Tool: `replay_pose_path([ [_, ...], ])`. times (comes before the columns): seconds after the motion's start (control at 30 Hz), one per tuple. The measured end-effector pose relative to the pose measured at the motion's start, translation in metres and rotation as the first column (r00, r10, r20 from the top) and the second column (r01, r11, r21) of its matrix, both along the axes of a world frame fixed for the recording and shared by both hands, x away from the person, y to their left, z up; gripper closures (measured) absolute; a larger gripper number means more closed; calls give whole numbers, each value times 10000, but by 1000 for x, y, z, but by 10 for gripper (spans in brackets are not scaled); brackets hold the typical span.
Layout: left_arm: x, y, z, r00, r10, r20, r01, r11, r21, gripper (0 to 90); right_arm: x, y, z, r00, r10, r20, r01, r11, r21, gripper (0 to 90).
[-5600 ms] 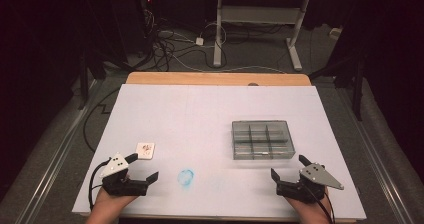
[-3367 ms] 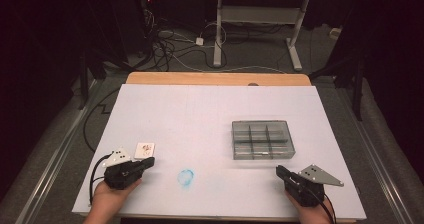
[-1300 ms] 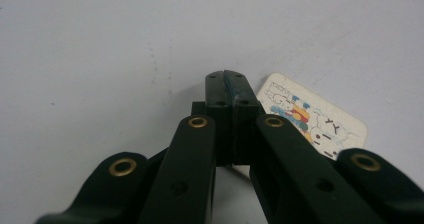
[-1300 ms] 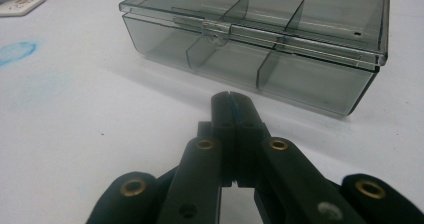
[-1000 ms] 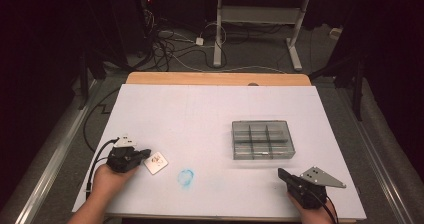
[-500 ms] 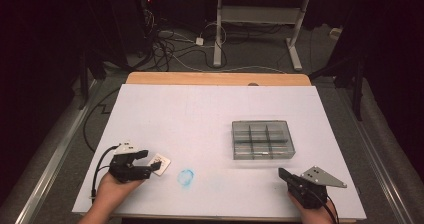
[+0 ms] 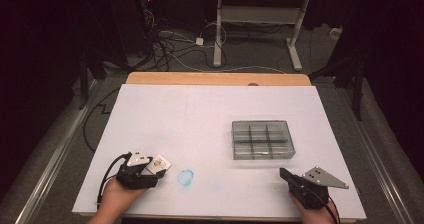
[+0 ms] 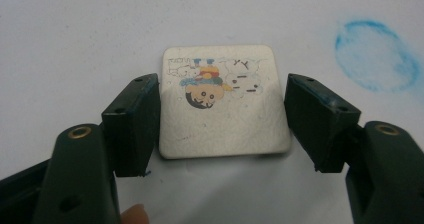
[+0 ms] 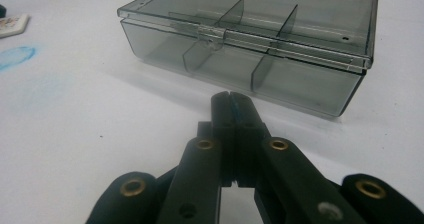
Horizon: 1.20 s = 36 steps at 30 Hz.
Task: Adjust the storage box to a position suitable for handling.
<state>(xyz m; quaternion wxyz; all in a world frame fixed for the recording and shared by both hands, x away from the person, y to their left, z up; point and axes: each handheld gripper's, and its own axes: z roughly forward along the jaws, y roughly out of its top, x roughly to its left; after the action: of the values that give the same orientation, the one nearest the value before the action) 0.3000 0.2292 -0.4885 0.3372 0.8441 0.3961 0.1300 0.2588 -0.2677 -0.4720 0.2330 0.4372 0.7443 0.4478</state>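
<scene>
Shifted toward the near table edge since a second ago: left gripper (image 7: 151,170) and small printed card (image 7: 159,164), the card now lying nearer the blue chalk ring (image 7: 186,178). Right gripper (image 7: 286,175) unmoved throughout.

High view: card at 7 o'clock on the white table (image 7: 210,114), flat, just beside the blue ring, which sits at its 4 o'clock. Left gripper at the card's 7 o'clock, held in a hand (image 7: 117,196) rising from the bottom edge. Grey compartment box (image 7: 262,139) well apart at 4 o'clock of the table centre, lid down, long axis running 9 to 3. Right gripper at the box's 5 o'clock, pointing toward 10 o'clock.

Left gripper view: jaws spread, having just narrowed a little, one either side of the card (image 8: 225,101), pads (image 8: 135,119) close to its edges but a sliver of gap on each side. Card nearly square with rounded corners, cartoon print upside down, head pointing to 6 o'clock. Small lettering near the top edge, too tiny to read. Blue ring (image 8: 376,55) at 2 o'clock.

Right gripper view: jaws pressed together, nothing between, tips aimed at the box (image 9: 260,49) at 12 o'clock, near it but apart. Dividers visible through the smoky lid, clasp on the near wall. Card corner (image 9: 12,25) at 10 o'clock.
</scene>
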Motion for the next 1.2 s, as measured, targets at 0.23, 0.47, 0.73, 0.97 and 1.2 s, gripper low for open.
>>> replay_pose_path([
  [0.23,-28,8,0,9999,-155,-34,155,9999,46,317,0,-2,0,10000,-41,-13,41,10000,48,900],
  [0.47,-46,11,-1,9997,-197,109,196,9998,63,316,0,1,1,10000,68,26,-68,10000,1,900],
  [0.73,-38,19,3,9999,84,150,-69,9953,-967,247,2,0,0,9999,123,-91,-122,9999,39,856],
  [0.97,-24,8,22,9973,-237,699,347,9864,-1606,291,0,-6,-1,9998,-139,-117,140,9999,77,801],
  [1.2,-1,-20,20,9971,-126,750,264,9822,-1858,484,3,-14,-1,9973,-727,-130,726,9974,-16,804],
])
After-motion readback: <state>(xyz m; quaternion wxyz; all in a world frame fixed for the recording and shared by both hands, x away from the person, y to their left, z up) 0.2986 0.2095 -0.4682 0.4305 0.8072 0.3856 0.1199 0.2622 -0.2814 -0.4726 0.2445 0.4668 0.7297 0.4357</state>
